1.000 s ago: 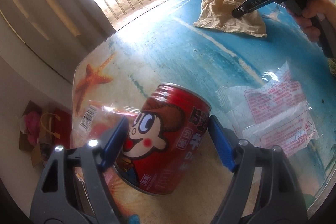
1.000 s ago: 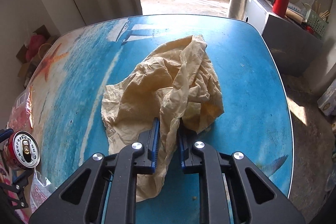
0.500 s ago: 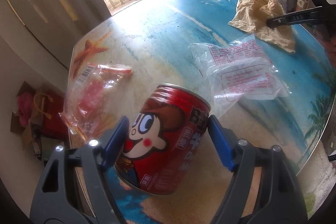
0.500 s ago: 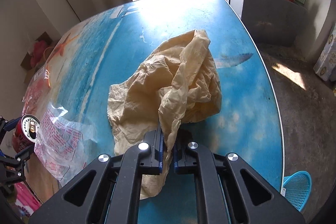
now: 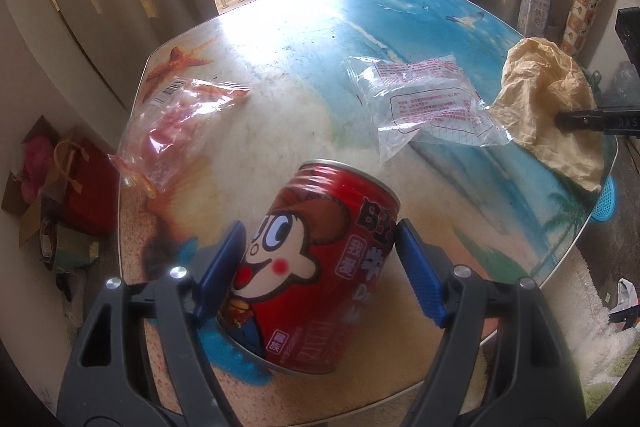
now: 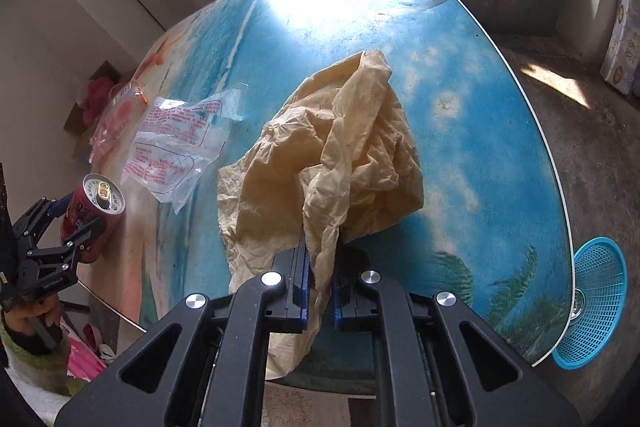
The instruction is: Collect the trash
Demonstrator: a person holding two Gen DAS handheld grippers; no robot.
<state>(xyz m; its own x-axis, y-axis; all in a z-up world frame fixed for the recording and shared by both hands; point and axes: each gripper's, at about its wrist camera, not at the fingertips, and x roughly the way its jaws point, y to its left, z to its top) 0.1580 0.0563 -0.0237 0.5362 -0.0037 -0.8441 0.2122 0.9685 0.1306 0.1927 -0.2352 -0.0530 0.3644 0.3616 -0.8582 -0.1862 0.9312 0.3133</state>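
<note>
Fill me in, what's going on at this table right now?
A person is clearing trash off the beach-print table with a handheld gripper in each hand. The left gripper clamps a red cartoon-printed drink can, held tilted. The right gripper pinches a crumpled tan paper bag near the table edge, though its jaws are opening slightly. A clear wrapper with red print and a reddish clear plastic bag lie on the table. A blue mesh basket sits on the floor beside it.

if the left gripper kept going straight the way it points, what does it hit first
Probably the table top: the left gripper, gripping the red can, aims steeply down at bare surface between the two plastic wrappers. Depth is uncertain.
</note>
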